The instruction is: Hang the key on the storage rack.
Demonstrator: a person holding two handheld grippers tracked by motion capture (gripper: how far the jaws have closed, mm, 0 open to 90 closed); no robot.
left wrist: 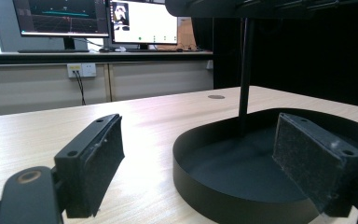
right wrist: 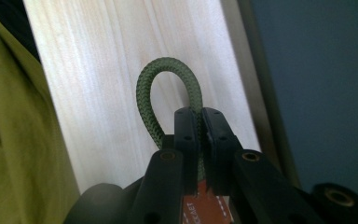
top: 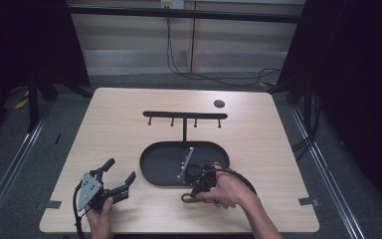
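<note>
the green cord loop (right wrist: 168, 88) arches just past the right gripper (right wrist: 200, 114), whose jaws pinch its strand tight; left gripper (left wrist: 196, 163) gapes wide, holding nothing.

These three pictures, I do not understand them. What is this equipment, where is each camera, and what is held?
A person holds a two-jaw hand tool in each hand at a light wooden table. The high view looks down from above. The left gripper is open, resting beside the black oval tray with its hook stand; its own camera shows the tray wall close. The right gripper is shut on a green braided cord loop, seen from its own camera. A small silver bar lies in the tray.
</note>
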